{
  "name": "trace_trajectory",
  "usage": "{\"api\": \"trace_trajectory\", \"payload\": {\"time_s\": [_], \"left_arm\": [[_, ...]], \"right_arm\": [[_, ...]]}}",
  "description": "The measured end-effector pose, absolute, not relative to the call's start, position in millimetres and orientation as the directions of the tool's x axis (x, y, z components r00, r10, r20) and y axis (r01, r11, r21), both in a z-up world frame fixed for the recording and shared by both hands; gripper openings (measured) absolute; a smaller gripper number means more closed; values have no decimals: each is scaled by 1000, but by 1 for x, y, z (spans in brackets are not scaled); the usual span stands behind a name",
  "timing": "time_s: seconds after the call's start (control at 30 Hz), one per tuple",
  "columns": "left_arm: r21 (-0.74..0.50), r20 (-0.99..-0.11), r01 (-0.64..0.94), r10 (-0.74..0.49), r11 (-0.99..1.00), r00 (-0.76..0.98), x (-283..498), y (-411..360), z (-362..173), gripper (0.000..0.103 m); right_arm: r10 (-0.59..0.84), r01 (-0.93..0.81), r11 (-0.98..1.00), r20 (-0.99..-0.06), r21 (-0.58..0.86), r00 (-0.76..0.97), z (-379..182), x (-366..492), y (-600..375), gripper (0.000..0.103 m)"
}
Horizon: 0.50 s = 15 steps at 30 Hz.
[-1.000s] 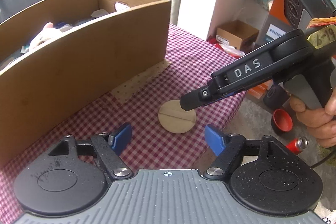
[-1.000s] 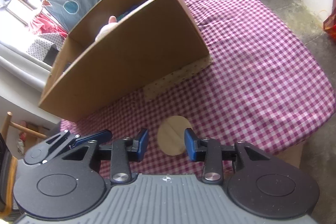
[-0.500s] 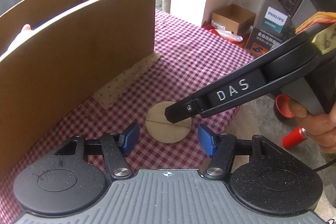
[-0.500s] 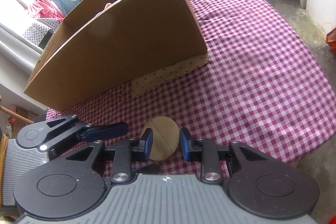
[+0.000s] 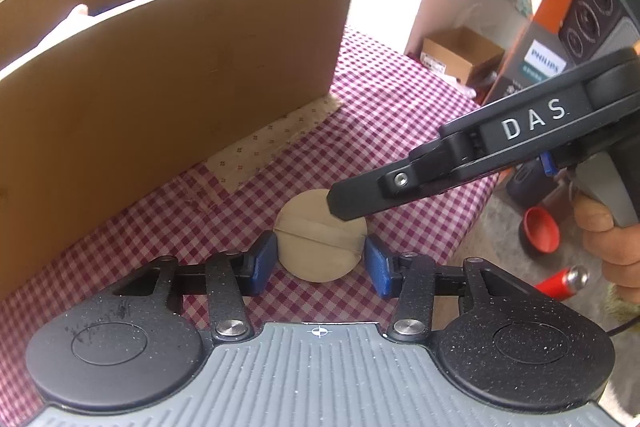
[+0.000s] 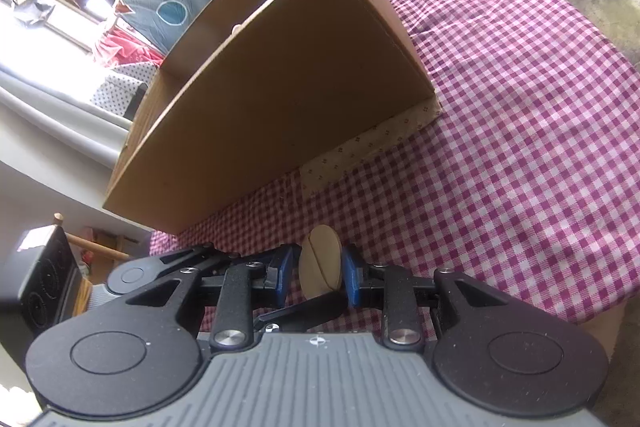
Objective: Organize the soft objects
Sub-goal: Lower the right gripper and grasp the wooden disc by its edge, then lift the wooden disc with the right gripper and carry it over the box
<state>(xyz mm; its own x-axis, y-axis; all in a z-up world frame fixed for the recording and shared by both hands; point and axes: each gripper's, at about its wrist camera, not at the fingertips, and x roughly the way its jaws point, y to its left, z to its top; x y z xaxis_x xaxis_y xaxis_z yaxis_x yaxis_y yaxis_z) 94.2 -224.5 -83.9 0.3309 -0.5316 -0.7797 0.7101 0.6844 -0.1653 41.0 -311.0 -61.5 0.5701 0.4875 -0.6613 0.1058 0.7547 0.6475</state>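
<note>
Found the tan round pad (image 5: 320, 247) lying on the pink-checked bench (image 5: 400, 115), just in front of the cardboard box (image 5: 180, 87) and near the bench's edge. Saw the left tongs (image 5: 320, 263) set around the pad, jaws just closing in, blue pads (image 5: 262, 259) right beside its two sides with a sliver of gap on one side. Saw the right tongs (image 6: 318, 271), held in a hand (image 5: 608, 239), narrowly parted with the pad between the jaws. Could not tell whether those jaws pressed on it.
</note>
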Motion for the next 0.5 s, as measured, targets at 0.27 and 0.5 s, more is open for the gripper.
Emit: {"api": "trace_trajectory", "payload": {"time_s": [0.27, 0.5], "left_arm": [[-294, -753, 667, -595, 685, 280, 110, -208, -87, 48], [-312, -738, 666, -615, 678, 279, 108, -197, -84, 48]], "right_arm": [[490, 163, 726, -669, 668, 558, -67, 51, -319, 30], [506, 164, 732, -689, 661, 519, -75, 66, -304, 21]]}}
